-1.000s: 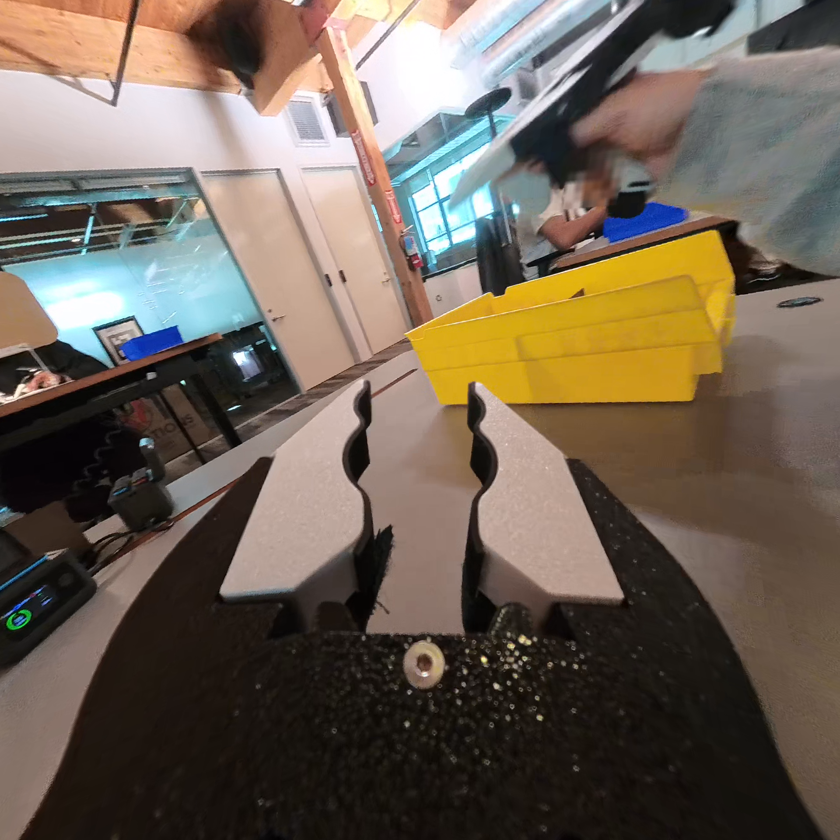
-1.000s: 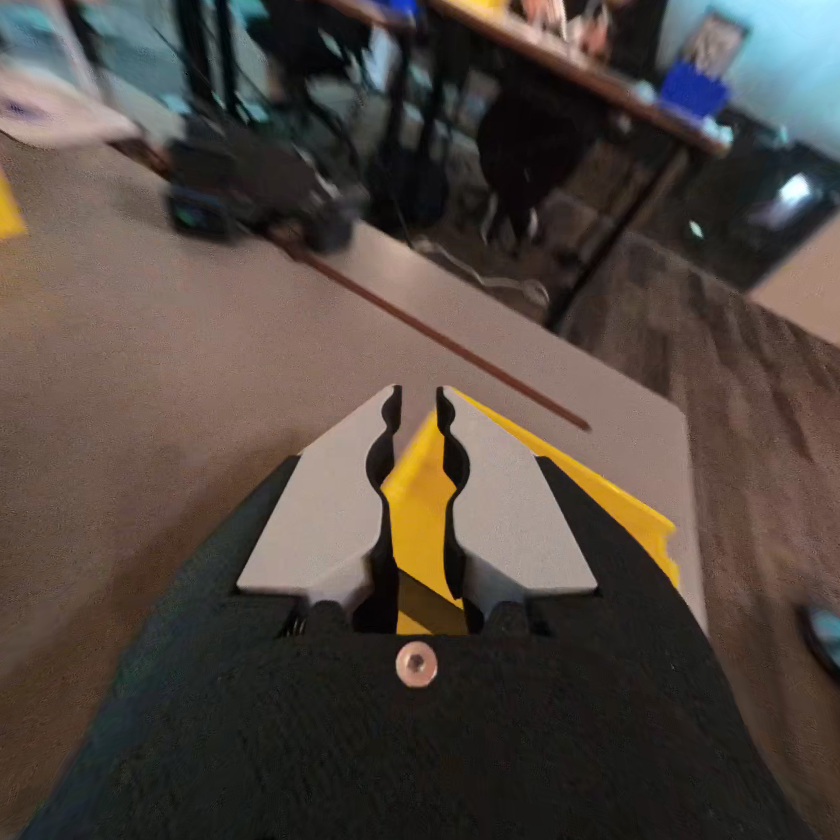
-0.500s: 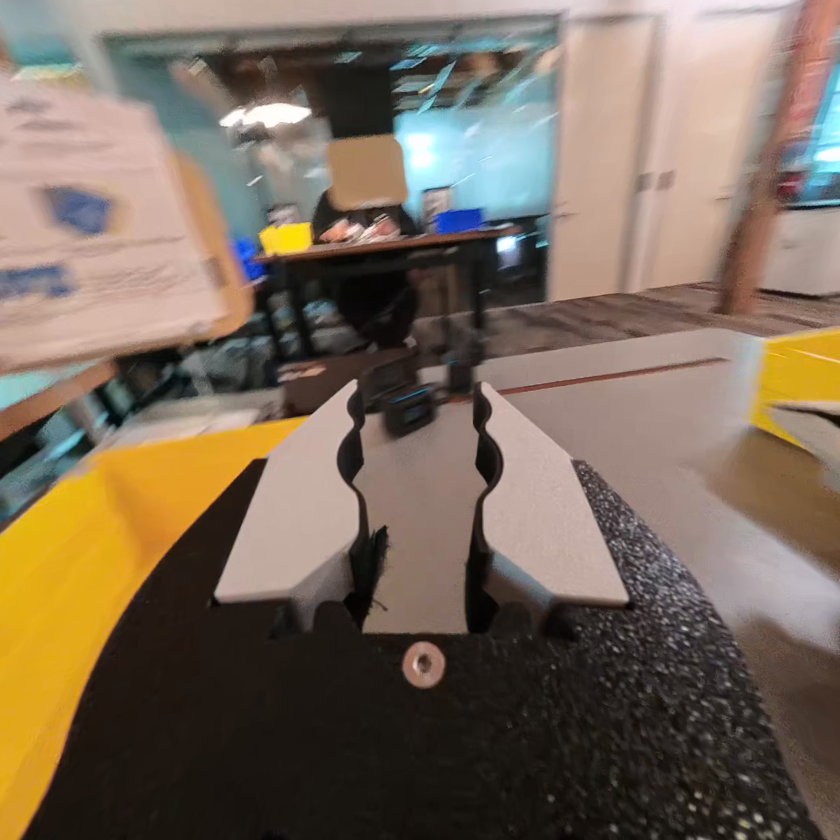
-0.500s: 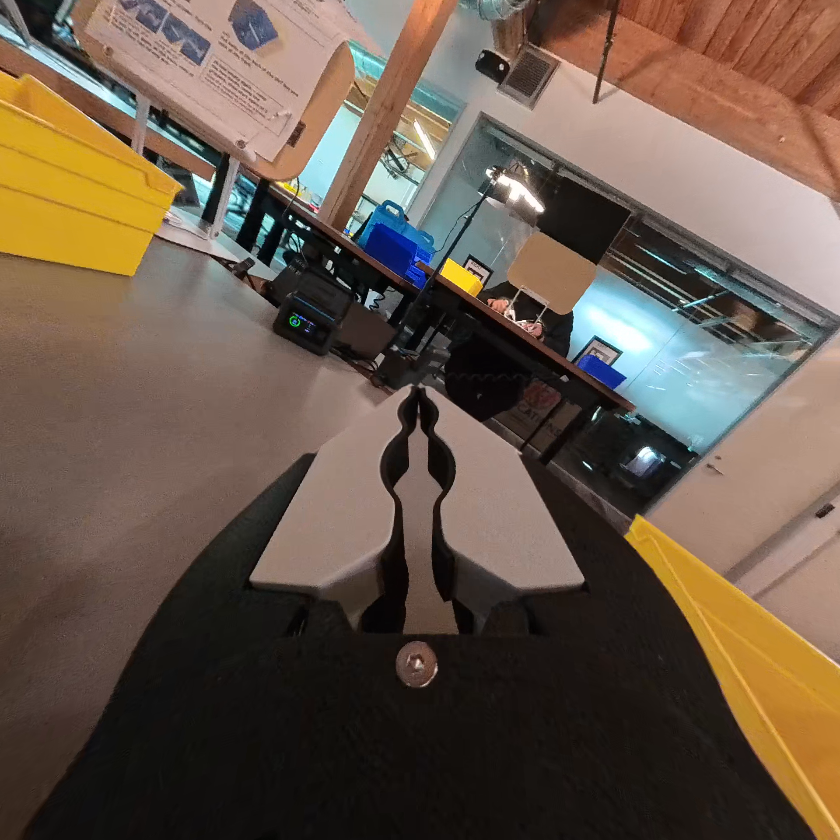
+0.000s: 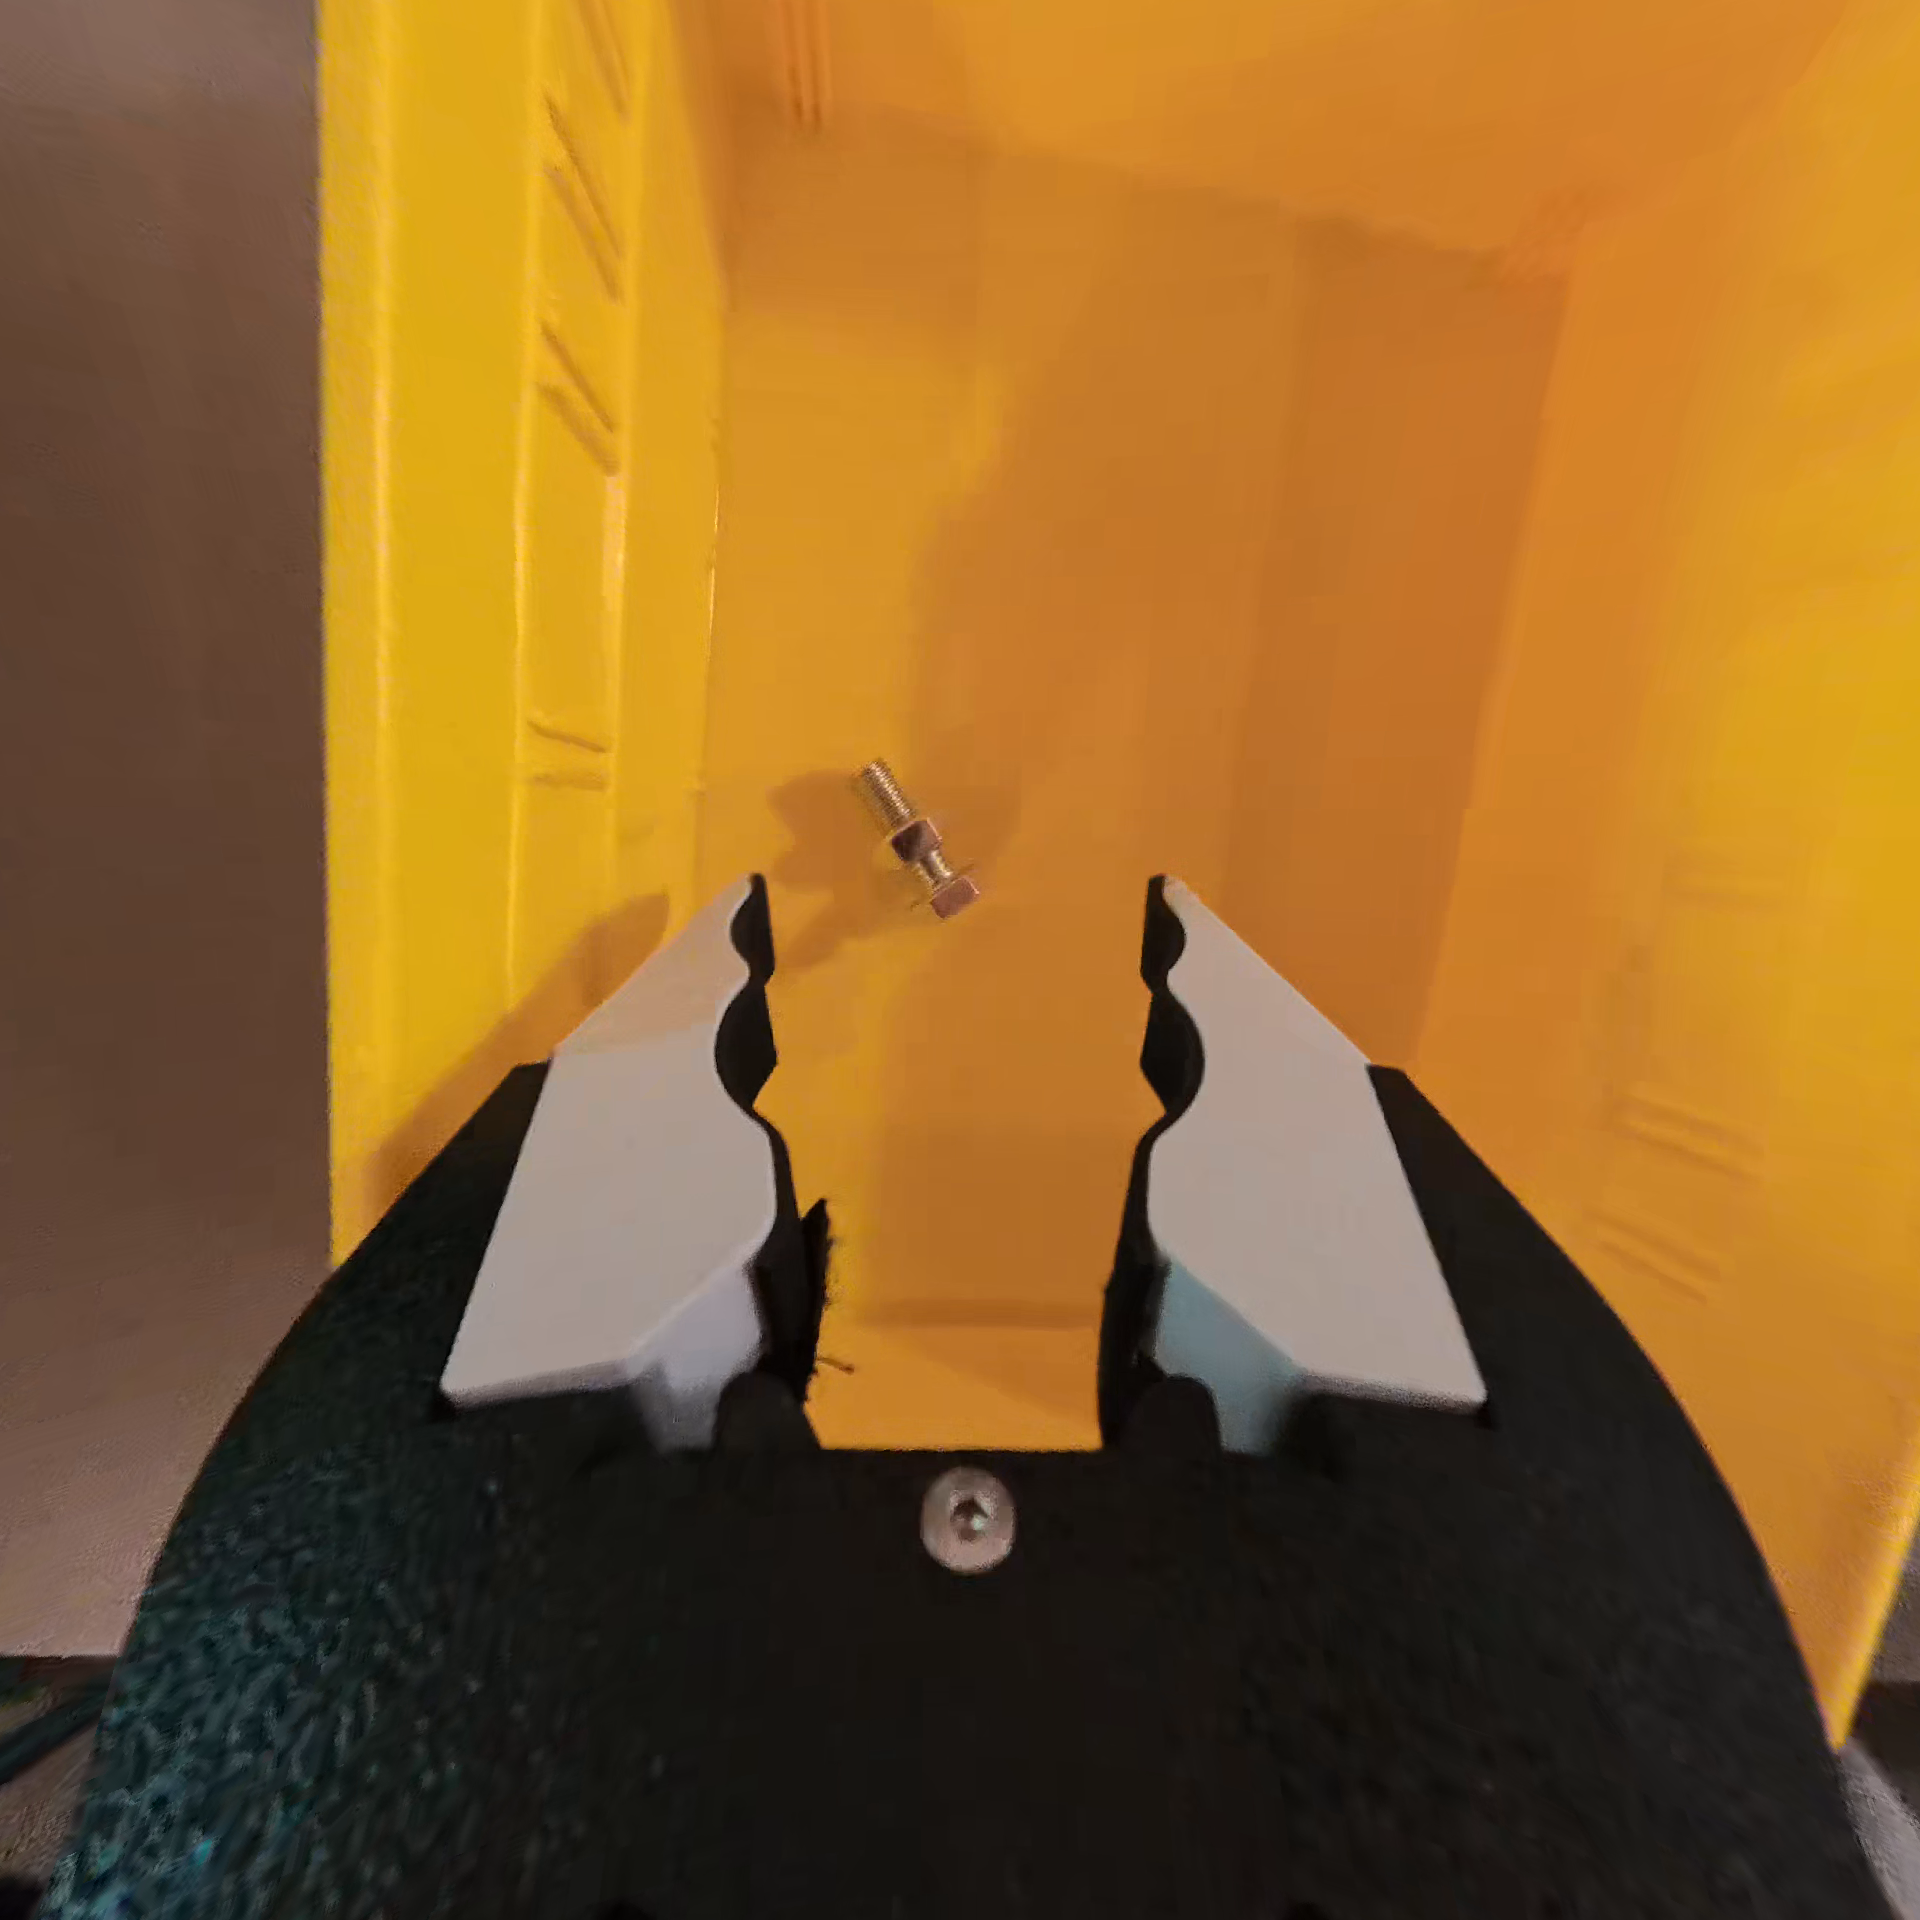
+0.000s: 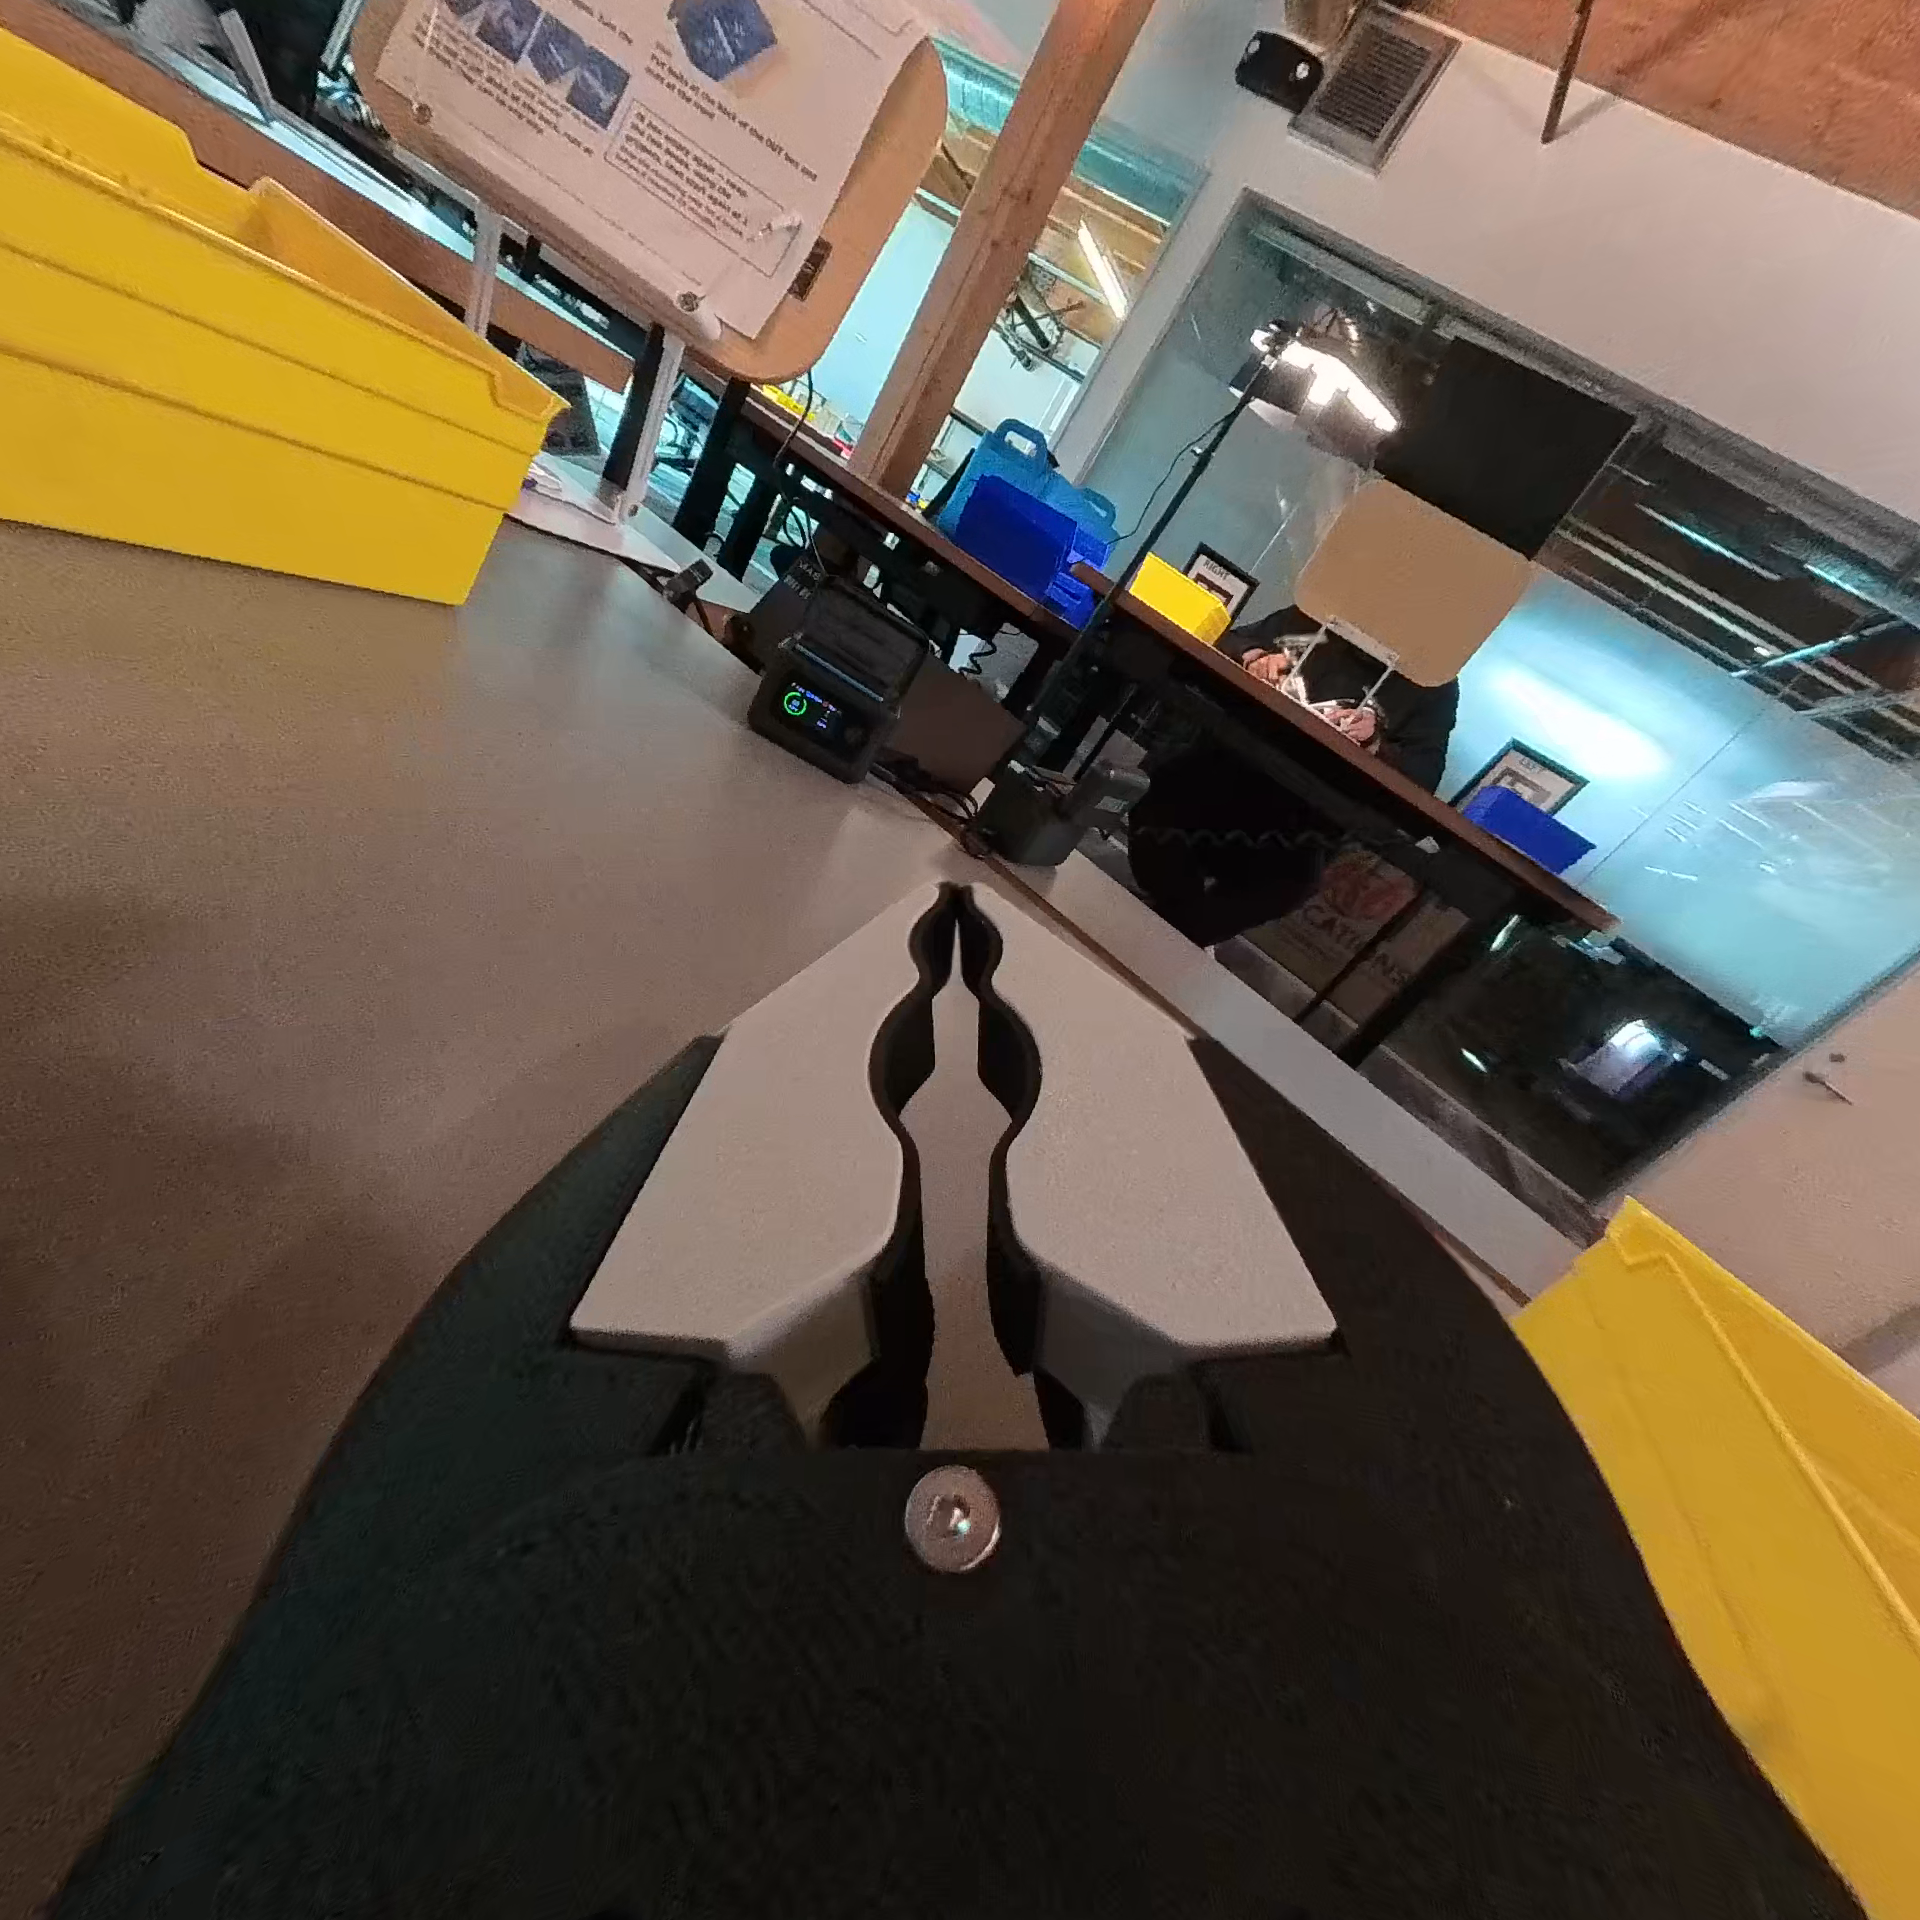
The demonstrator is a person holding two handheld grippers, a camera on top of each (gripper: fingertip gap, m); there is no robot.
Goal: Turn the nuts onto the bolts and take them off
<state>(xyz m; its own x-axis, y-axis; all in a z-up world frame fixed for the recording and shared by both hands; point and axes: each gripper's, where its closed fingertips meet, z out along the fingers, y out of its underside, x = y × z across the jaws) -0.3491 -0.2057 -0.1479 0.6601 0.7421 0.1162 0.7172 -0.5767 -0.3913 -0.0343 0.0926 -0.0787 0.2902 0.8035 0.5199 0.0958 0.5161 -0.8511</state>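
A small metal bolt [image 5: 914,837] with a nut threaded on its shank lies on the floor of a yellow bin [image 5: 1195,520]. My left gripper [image 5: 956,894] is open and empty. It points down into the bin, with the bolt just beyond and between its fingertips. My right gripper [image 6: 958,902] is shut and empty. It rests low over the grey table [image 6: 312,883] and points away from the bolt, which does not show in the right wrist view.
A stack of yellow bins [image 6: 208,416] stands at the left of the table, and another yellow bin's edge [image 6: 1766,1507] is at the right. A small black device with a lit screen [image 6: 831,707] sits near the table's far edge. A person sits at a far desk. The left gripper's tips are roughly 45 centimeters from the right gripper's.
My left gripper has swung over the yellow bin, tilted down into it and opened wider. My right gripper has closed fully and has barely moved in the last half second.
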